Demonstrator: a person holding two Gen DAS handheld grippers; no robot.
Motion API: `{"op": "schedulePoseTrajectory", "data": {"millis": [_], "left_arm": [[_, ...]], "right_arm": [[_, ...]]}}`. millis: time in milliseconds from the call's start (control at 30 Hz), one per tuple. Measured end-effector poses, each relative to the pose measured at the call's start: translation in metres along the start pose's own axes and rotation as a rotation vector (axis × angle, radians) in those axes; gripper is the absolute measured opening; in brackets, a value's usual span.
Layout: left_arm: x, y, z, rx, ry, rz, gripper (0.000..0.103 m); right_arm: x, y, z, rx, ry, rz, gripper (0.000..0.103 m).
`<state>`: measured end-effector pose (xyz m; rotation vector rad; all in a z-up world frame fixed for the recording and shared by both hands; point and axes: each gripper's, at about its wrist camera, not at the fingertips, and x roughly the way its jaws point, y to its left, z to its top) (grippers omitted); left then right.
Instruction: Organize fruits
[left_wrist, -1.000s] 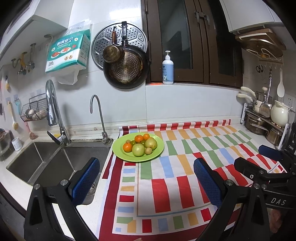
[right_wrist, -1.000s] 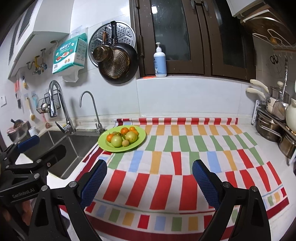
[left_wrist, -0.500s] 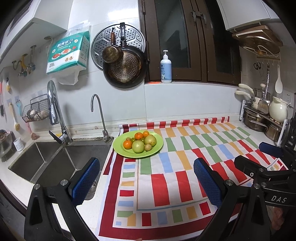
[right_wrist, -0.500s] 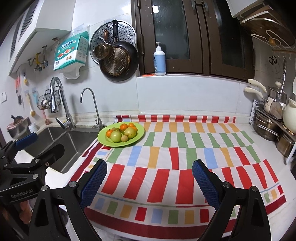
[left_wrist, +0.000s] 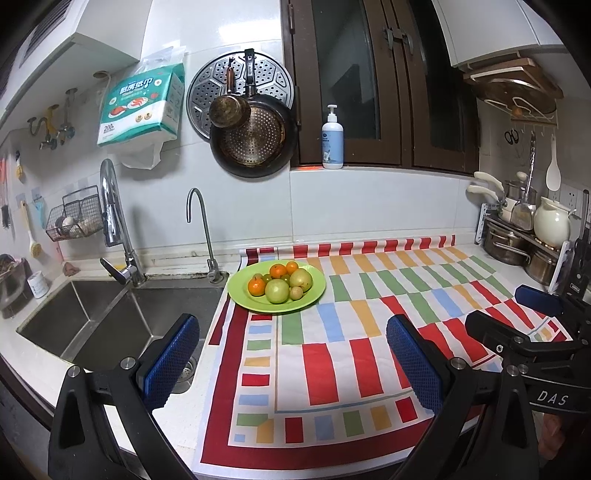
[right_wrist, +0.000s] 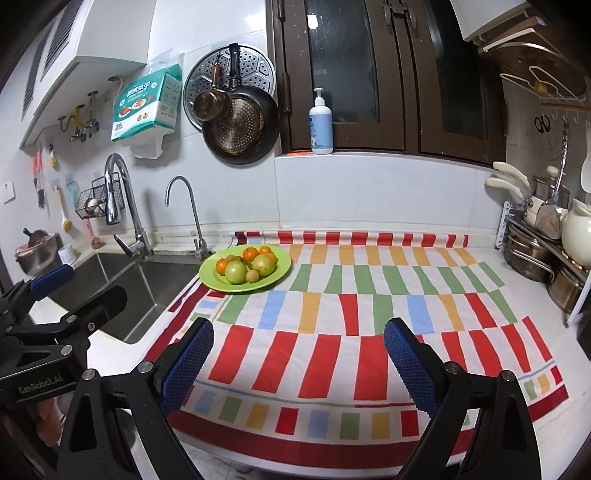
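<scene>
A green plate (left_wrist: 314, 291) (right_wrist: 282, 267) sits at the far left of the striped cloth (left_wrist: 332, 350) (right_wrist: 332, 339), beside the sink. It holds several fruits: green apples (left_wrist: 277, 291) (right_wrist: 235, 272), small oranges (left_wrist: 256, 286) (right_wrist: 250, 253) and a small tan fruit (left_wrist: 296, 292). My left gripper (left_wrist: 291, 354) is open and empty, well short of the plate. My right gripper (right_wrist: 299, 354) is open and empty, over the cloth's near part. Each gripper shows at the edge of the other's view.
A steel sink (left_wrist: 110, 317) with two taps (left_wrist: 122, 236) lies left of the cloth. Pots and a white kettle (left_wrist: 550, 225) stand on a rack at the right. A pan (left_wrist: 255, 144) and a soap bottle (left_wrist: 331, 140) are at the back wall.
Both grippers have drawn back and risen a little, so the plate looks smaller and more of the cloth's front edge shows. The jaws stay open.
</scene>
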<state>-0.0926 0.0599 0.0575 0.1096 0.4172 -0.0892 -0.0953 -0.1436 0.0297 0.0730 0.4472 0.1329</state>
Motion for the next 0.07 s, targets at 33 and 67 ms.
{"op": "schedulePoseTrajectory", "data": {"millis": [33, 67], "left_arm": [[-0.0005, 0.0007, -0.0004, -0.002, 0.001, -0.001, 0.103], [-0.0001, 0.0017, -0.0005, -0.003, 0.004, -0.004, 0.103]], "right_arm": [[-0.0006, 0.001, -0.0003, -0.001, 0.0, -0.001, 0.094], [-0.0011, 0.0015, -0.0008, -0.002, 0.0, -0.001, 0.094]]}}
